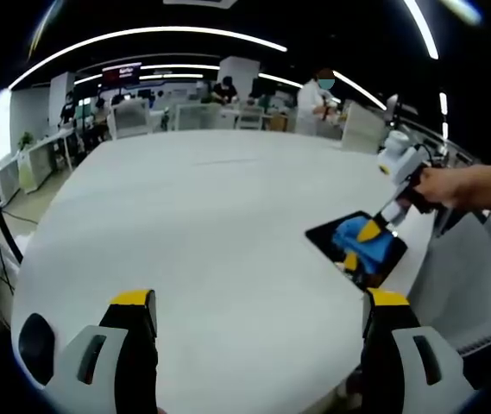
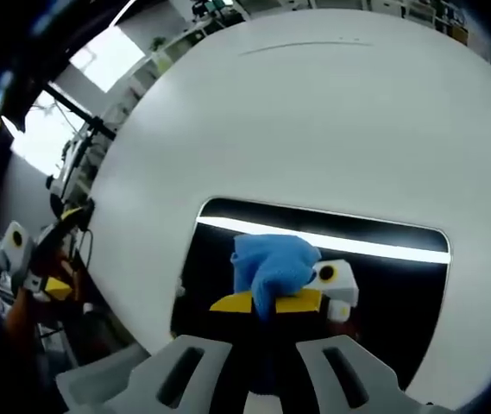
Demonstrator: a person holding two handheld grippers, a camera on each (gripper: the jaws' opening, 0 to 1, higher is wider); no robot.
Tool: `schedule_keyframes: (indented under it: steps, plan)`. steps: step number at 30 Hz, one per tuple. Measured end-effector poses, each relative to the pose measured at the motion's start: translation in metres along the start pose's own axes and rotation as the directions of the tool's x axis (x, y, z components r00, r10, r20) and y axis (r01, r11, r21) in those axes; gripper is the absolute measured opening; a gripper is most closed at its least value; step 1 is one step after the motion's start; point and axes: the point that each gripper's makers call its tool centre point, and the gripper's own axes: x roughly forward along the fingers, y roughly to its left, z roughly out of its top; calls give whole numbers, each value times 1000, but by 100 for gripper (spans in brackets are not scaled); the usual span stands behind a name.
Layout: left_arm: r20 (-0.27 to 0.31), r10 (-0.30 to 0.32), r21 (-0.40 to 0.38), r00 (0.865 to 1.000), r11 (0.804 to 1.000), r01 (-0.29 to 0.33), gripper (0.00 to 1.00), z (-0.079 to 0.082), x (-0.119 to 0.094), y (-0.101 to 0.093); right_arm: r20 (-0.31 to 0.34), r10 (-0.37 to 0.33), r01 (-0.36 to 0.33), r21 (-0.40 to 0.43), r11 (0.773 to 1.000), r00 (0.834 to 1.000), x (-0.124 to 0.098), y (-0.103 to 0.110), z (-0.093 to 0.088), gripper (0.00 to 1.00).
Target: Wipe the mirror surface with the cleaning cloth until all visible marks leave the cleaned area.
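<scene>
Gripping a bunched blue cleaning cloth point(image 2: 271, 272) between its yellow-tipped jaws, your right gripper point(image 2: 267, 304) is pressing it onto the mirror point(image 2: 383, 276), low and centre in the right gripper view. You are holding the cloth down flat, seemingly so it can rub the glass. The mirror is lying face up on the white table point(image 2: 314, 121), reflecting a ceiling light as a bright streak. In the left gripper view, mirror point(image 1: 327, 235), cloth point(image 1: 361, 241) and right gripper point(image 1: 373, 231) are sitting at the right of the frame, near the table edge. Your left gripper point(image 1: 258, 315) is hovering wide open and empty over bare table point(image 1: 202, 216), well apart from the mirror. Any marks are too small to make out.
</scene>
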Motion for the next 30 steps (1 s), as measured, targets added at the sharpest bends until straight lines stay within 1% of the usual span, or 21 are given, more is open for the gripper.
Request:
schedule_keyframes:
  steps: [12, 30]
  plan:
    - [-3, -4, 8, 1000, 1000, 4, 99, 2, 1, 0, 12, -22, 22, 17, 1000, 1000, -12, -31, -4, 0]
    - [-9, -7, 18, 1000, 1000, 8, 99, 5, 3, -1, 29, -68, 65, 89, 994, 997, -39, -92, -15, 0]
